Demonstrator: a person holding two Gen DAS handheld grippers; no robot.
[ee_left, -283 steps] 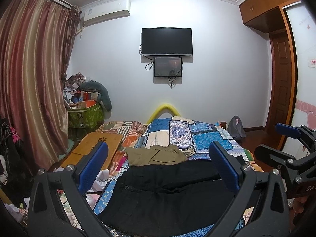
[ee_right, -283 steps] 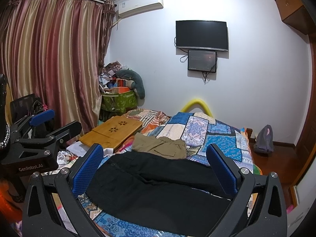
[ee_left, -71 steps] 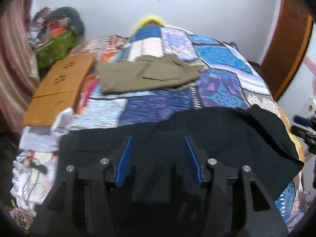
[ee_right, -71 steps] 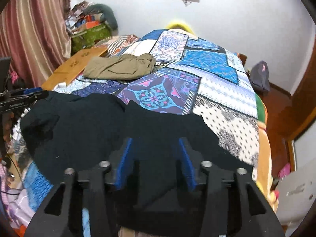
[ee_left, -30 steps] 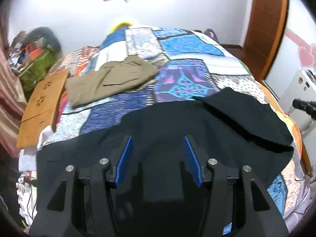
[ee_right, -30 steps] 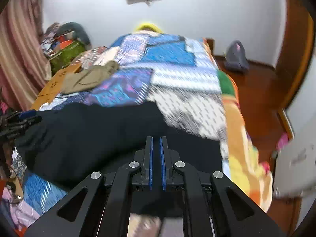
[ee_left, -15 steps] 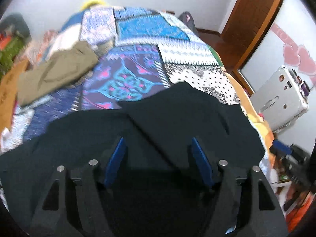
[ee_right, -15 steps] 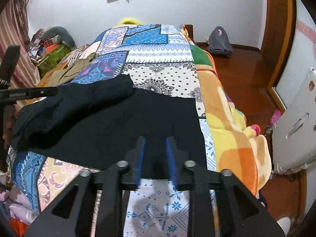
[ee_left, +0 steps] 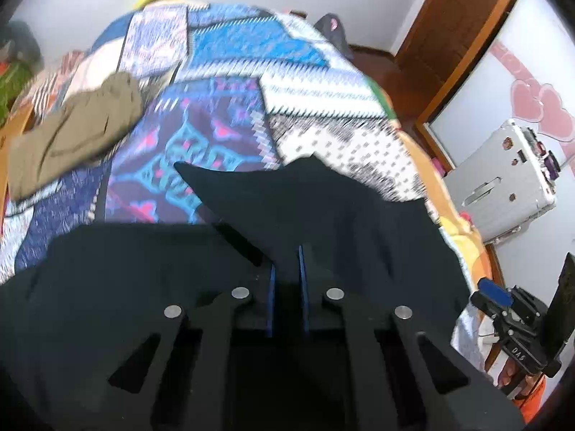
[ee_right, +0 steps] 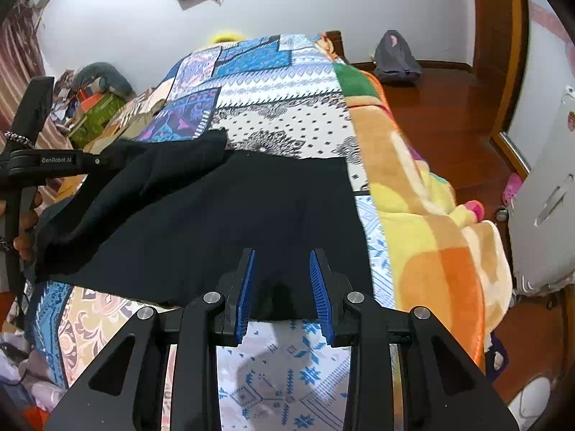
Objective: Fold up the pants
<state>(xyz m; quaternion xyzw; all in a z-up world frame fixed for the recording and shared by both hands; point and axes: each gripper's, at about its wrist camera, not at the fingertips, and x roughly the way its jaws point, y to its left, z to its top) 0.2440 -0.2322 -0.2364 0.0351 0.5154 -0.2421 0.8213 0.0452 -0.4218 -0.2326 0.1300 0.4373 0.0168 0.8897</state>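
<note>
On the bed (ee_right: 413,179), the left gripper (ee_left: 286,269) has just clenched, seemingly pinching the black pants (ee_right: 233,215); the right gripper (ee_right: 282,280) straddles their hem, released.

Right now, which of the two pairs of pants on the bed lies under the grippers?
The black pants, spread across the near end of the bed. The olive-khaki pair lies apart, farther up the patchwork quilt, clear of both grippers.

White letters reading "GenRobot.AI" are showing on the black body of the left tongs (ee_right: 54,165), off to the left of the right tongs (ee_right: 282,283). On the right tongs' body, "DAS" is showing, partly cut off.
</note>
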